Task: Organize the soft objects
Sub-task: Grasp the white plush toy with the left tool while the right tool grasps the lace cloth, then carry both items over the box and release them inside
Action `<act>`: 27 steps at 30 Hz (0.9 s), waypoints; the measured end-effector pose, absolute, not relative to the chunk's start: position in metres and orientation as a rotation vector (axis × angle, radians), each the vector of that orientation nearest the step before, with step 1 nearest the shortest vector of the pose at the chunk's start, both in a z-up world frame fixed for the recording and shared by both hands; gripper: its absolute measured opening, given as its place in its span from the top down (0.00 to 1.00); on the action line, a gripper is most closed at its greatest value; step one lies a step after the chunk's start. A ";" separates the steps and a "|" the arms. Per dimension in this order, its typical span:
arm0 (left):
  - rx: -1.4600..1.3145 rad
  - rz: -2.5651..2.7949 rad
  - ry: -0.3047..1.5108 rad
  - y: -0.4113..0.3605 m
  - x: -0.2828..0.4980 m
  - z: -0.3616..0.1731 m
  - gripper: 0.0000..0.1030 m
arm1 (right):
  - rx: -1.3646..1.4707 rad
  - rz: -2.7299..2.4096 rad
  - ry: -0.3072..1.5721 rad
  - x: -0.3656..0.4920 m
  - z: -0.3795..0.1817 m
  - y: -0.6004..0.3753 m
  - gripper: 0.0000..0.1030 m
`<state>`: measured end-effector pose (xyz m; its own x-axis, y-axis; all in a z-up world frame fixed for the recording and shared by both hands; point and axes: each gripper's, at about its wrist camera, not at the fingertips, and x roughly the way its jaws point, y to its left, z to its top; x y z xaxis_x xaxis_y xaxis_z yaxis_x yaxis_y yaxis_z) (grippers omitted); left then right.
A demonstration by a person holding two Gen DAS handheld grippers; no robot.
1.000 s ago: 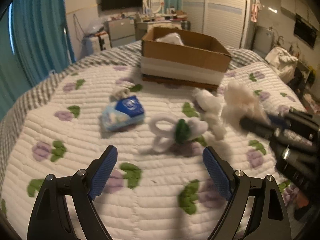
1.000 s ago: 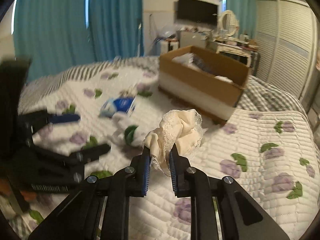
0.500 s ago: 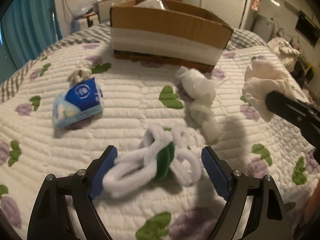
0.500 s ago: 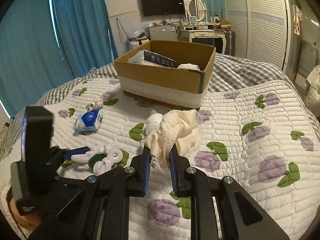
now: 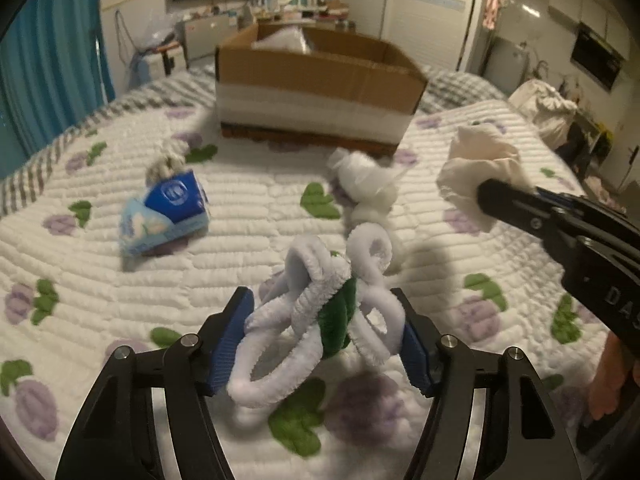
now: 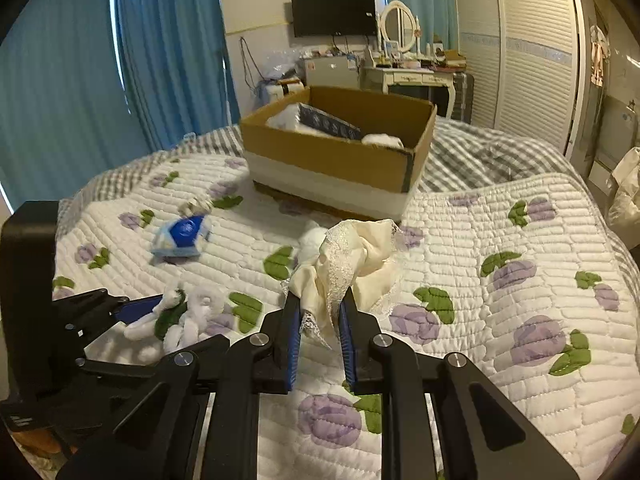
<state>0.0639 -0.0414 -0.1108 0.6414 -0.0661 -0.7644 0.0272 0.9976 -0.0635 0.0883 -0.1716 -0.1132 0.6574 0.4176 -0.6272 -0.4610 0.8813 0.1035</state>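
Observation:
My left gripper (image 5: 324, 320) is shut on a white and green fuzzy loop toy (image 5: 320, 316) low over the quilt; the toy also shows in the right wrist view (image 6: 180, 316). My right gripper (image 6: 318, 316) is shut on a cream lace cloth (image 6: 352, 256) and holds it above the bed, to the right of the left gripper; the cloth shows in the left wrist view (image 5: 480, 168). A cardboard box (image 5: 316, 88) with soft items inside stands at the far side of the bed, also seen in the right wrist view (image 6: 340, 152).
A blue tissue pack (image 5: 168, 212) lies left on the floral quilt (image 5: 100, 280), with a small knotted rope (image 5: 168, 160) behind it. A white bundled cloth (image 5: 368, 184) lies before the box. Teal curtains (image 6: 120, 60) and a dresser (image 6: 408, 76) stand beyond the bed.
My left gripper has closed its jaws onto the fuzzy loop toy, which it was only straddling. My right gripper still holds the lace cloth, drawn slightly back from the box.

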 end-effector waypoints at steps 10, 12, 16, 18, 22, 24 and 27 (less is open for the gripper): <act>-0.053 -0.047 0.702 -0.042 0.042 -0.029 0.35 | -0.078 0.545 0.559 0.059 -0.043 -0.179 0.84; -0.044 -0.045 0.668 -0.041 0.042 -0.012 0.35 | -0.083 0.554 0.520 0.057 -0.022 -0.181 0.84; -0.013 -0.036 0.584 -0.041 0.047 0.028 0.35 | -0.090 0.572 0.447 0.059 0.020 -0.184 0.84; -0.013 -0.043 0.563 -0.040 0.053 0.041 0.35 | -0.103 0.574 0.407 0.063 0.041 -0.184 0.84; 0.011 -0.047 0.515 -0.040 0.079 0.066 0.35 | -0.122 0.580 0.364 0.082 0.071 -0.179 0.84; 0.012 -0.056 0.505 -0.038 0.100 0.072 0.35 | -0.118 0.580 0.355 0.100 0.081 -0.176 0.84; 0.037 -0.045 0.499 -0.039 0.132 0.074 0.35 | -0.103 0.578 0.358 0.132 0.086 -0.170 0.84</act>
<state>0.1317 -0.0385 0.0740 0.8770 -0.0339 -0.4793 0.0520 0.9983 0.0247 0.1318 -0.1699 0.0856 0.7777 0.5162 -0.3588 -0.5516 0.8341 0.0043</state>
